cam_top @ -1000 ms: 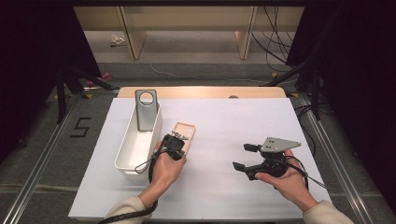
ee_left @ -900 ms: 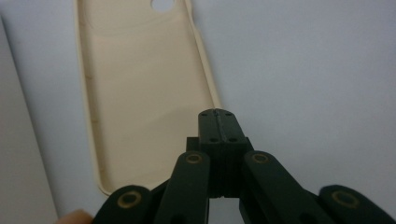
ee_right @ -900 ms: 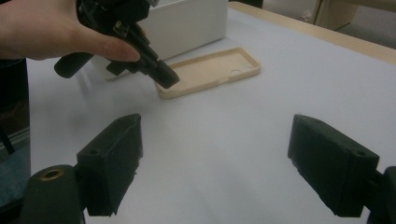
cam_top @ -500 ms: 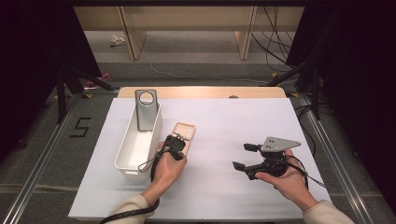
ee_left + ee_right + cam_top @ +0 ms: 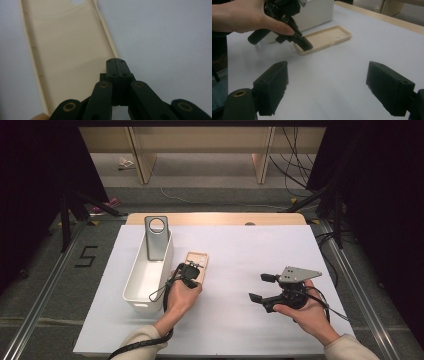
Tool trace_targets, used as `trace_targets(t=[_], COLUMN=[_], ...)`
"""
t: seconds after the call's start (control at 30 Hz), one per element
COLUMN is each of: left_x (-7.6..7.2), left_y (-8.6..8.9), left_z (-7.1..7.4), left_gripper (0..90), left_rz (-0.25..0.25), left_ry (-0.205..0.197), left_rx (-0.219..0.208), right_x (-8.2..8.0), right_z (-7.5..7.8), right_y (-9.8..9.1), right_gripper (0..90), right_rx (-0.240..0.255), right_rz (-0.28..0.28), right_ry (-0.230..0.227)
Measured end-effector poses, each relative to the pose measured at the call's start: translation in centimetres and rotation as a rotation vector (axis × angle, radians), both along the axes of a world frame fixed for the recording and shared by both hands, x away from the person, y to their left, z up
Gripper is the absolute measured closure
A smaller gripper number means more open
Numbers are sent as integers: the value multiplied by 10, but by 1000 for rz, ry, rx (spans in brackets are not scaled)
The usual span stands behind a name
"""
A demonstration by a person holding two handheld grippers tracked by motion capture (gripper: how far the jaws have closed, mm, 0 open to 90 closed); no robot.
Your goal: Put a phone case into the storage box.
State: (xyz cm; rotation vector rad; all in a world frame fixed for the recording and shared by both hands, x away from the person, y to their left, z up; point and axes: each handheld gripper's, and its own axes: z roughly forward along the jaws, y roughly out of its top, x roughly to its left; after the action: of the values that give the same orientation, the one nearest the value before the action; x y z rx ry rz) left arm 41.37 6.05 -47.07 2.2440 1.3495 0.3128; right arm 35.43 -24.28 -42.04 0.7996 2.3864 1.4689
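Note:
A beige phone case (image 5: 196,264) lies open side up on the white table cover, just right of a white bin (image 5: 134,285). My left gripper (image 5: 191,272) is shut, and its tips rest at the near right rim of the beige phone case (image 5: 67,50). The left gripper view shows my left gripper (image 5: 116,64) with its jaws pressed together along a thin seam; I cannot tell whether the rim is pinched. The right gripper view shows the same tips (image 5: 305,46) at the case's near end (image 5: 324,37). My right gripper (image 5: 261,287) is held open over bare cover, its jaws wide apart (image 5: 330,86) with nothing between them.
A grey phone case (image 5: 156,237) with a round hole stands upright at the far end of the white bin (image 5: 317,12). The white cover (image 5: 260,250) stretches to the table's wooden far edge (image 5: 215,218). Black stands and cables flank the table.

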Motion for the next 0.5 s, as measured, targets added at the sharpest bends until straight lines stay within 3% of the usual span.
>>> trace_targets(t=[0.5], left_x=[1], left_y=[-9], left_z=[-1], left_gripper=[896], left_rz=[-28], left_ry=[-10], left_rx=[-16], right_x=[0], right_z=[0], right_y=[0], right_gripper=[188], right_rx=[2], right_rz=[0], right_ry=[0])
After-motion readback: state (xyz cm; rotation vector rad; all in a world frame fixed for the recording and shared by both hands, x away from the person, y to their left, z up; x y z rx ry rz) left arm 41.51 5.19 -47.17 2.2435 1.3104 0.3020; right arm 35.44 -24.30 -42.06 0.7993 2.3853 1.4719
